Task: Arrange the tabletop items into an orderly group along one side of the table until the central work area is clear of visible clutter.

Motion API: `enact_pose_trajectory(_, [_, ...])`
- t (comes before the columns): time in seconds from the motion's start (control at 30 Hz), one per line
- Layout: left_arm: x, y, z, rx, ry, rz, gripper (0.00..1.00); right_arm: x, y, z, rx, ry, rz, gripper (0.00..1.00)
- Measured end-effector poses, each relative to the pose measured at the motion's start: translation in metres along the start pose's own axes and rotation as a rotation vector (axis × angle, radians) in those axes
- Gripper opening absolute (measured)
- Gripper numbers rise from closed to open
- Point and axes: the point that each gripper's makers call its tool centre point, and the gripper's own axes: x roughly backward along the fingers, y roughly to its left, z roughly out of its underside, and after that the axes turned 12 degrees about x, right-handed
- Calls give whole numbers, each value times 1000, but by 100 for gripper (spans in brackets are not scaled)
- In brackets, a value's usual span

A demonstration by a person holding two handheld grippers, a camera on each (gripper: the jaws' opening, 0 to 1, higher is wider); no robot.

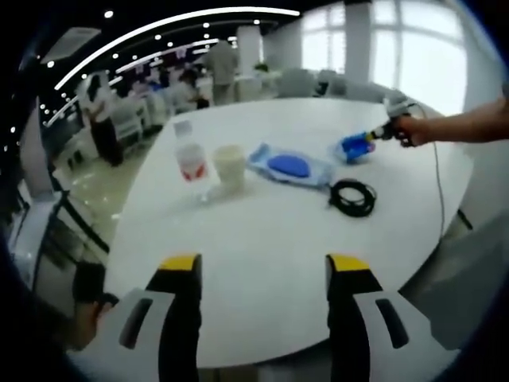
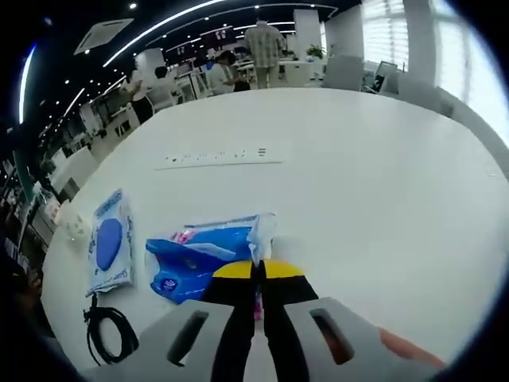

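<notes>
On the white table (image 1: 262, 239) stand a clear bottle with a red label (image 1: 191, 159) and a white cup (image 1: 229, 165). To their right lie a flat pack with a blue oval (image 1: 290, 165) and a coiled black cable (image 1: 352, 196). My left gripper (image 1: 264, 267) hovers open over the near edge, well short of them. A person's arm reaches in from the right with my right gripper (image 1: 375, 137) shut on a blue tissue pack (image 1: 351, 148). In the right gripper view the jaws (image 2: 258, 272) pinch the tissue pack (image 2: 195, 256) at its white end, with the flat pack (image 2: 109, 243) and the cable (image 2: 107, 326) to its left.
A row of sockets (image 2: 215, 155) is set into the table (image 2: 374, 183) beyond the tissue pack. The white cup (image 2: 75, 227) shows at the left edge. People stand among desks and chairs behind the table. Broad bare tabletop lies to the right.
</notes>
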Motion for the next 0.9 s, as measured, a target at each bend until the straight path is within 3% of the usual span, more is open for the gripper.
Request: enact_pose_trajectory(0.9, [-3, -3, 2, -26, 22, -14, 60, 0, 2, 28, -10, 36, -14, 2])
